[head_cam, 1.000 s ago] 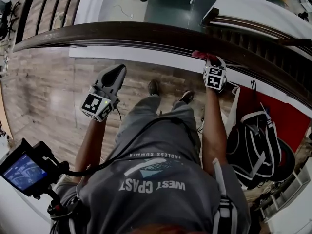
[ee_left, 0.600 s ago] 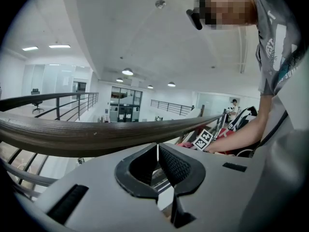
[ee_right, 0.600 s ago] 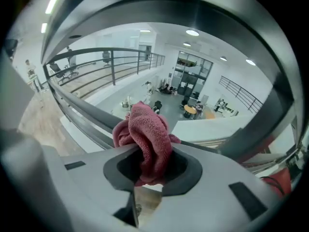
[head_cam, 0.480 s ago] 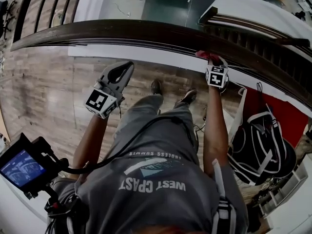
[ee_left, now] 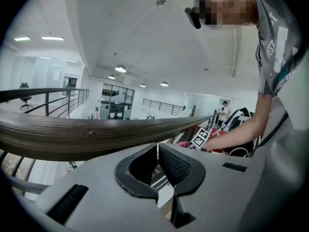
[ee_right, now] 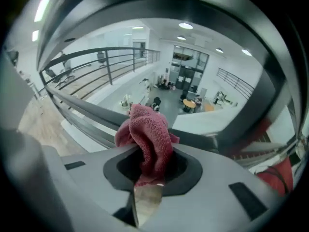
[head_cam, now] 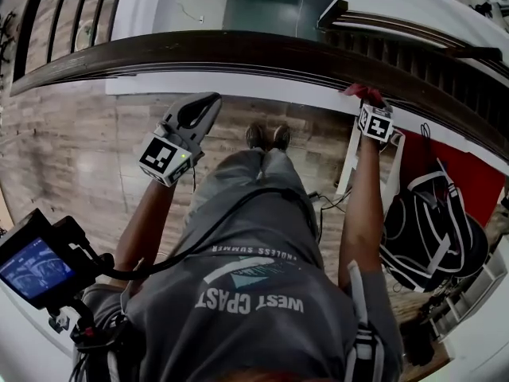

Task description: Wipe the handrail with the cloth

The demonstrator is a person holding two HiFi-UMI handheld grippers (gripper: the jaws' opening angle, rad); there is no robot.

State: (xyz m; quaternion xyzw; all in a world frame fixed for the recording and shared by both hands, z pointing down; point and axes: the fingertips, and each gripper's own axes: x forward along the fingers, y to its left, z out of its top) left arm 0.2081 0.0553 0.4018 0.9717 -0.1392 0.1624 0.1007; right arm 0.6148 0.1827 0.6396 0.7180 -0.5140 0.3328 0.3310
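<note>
1. Far left, low in the head view: a small monitor (head_cam: pixel 33 265) on a dark mount, screen lit, cable running toward the person's torso.
2. Left gripper (head_cam: pixel 210 101): held up over the wooden floor (head_cam: pixel 71 150), on the near side of the handrail (head_cam: pixel 238 50) and apart from it. The tip points toward the rail.
3. Left gripper view: the two ribbed jaws are drawn together, with only a thin slit between them and nothing in it. The rail crosses the view just above them.
4. Handrail: dark wood, curving across the head view from the left edge to the upper right.
5. Centre: the person's shoes (head_cam: pixel 266 136) stand side by side on the floor, just short of the rail.
6. Right gripper (head_cam: pixel 367 104): arm stretched forward, tip up against the near edge of the rail, right of centre.
7. Cloth (head_cam: pixel 362 91): red terry, bunched. The right gripper view shows the jaws clenched on it, with the folds rising out of the jaw opening. In the head view it sits against the rail's near edge.
8. Right of that arm: a black bag (head_cam: pixel 433 229) with white trim lies on the floor.
</note>
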